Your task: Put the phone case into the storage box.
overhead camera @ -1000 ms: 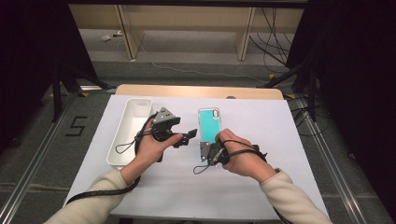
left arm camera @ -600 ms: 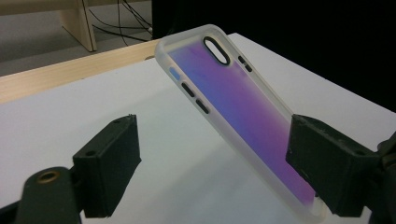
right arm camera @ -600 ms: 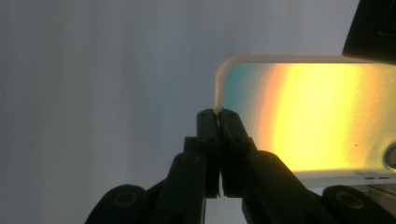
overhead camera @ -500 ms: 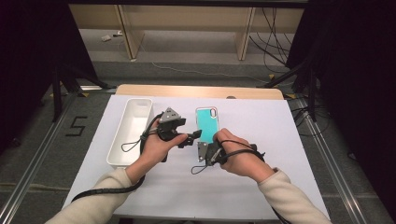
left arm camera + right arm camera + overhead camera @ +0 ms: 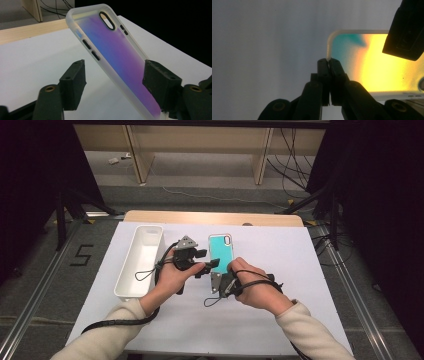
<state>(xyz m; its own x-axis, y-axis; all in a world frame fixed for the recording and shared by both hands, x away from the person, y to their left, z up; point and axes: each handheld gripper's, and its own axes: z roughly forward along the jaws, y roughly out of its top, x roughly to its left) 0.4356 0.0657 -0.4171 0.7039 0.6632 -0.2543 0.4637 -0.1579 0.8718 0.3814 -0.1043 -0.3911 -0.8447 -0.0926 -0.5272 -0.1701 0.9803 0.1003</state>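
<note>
A phone case point(image 5: 220, 251) with a frosted rim and a colour-shifting back lies mid-table, teal in the high view. My right gripper point(image 5: 220, 276) is shut on the rim at its near end; in the right gripper view the jaws point(image 5: 328, 64) pinch that rim, with the case point(image 5: 367, 67) to their right. My left gripper point(image 5: 206, 260) stands open at the case's left side. In the left gripper view the case point(image 5: 117, 50) leans tilted between the open jaws point(image 5: 115, 82), against the right one, its camera hole at the far end.
A long white tray point(image 5: 142, 250) lies left of my left hand, a cable loop hanging over it. The white tabletop point(image 5: 300, 270) ends at a wooden strip point(image 5: 210, 217) at the far side. The left gripper's jaw point(image 5: 407, 30) shows at the right gripper view's top right.
My left gripper has moved right, up to the case, so the case now stands between its jaws. The right gripper has kept its hold and the case has shifted slightly left.
</note>
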